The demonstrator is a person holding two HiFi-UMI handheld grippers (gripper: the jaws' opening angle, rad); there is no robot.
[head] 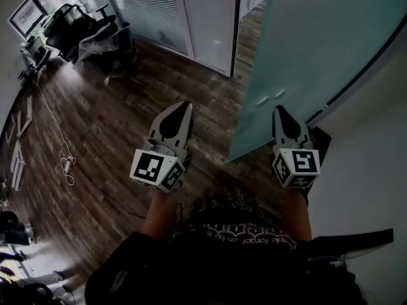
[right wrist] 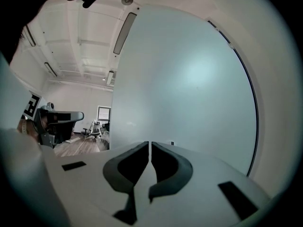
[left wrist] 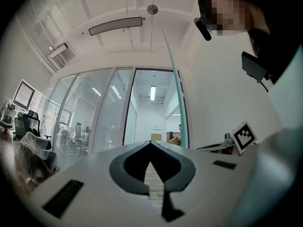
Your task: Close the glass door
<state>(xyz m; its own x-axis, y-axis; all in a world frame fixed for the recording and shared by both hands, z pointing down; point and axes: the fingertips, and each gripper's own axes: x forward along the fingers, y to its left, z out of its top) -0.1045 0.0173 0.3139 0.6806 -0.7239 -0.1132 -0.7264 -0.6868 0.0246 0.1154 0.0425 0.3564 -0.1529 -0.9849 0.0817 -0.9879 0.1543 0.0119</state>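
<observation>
Shows one glass door (head: 305, 56), standing open at right, just ahead of the right gripper (head: 281, 110). Counts two grippers, each with jaws pressed together on nothing. Finds the left gripper (head: 183, 107) above the wood floor (head: 114, 126), one white cable (head: 60, 138) lying well left.

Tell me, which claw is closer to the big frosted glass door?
Right. The right claw is close in front of the pale green frosted glass door. The left claw is farther away, over the dark wooden floor.
</observation>
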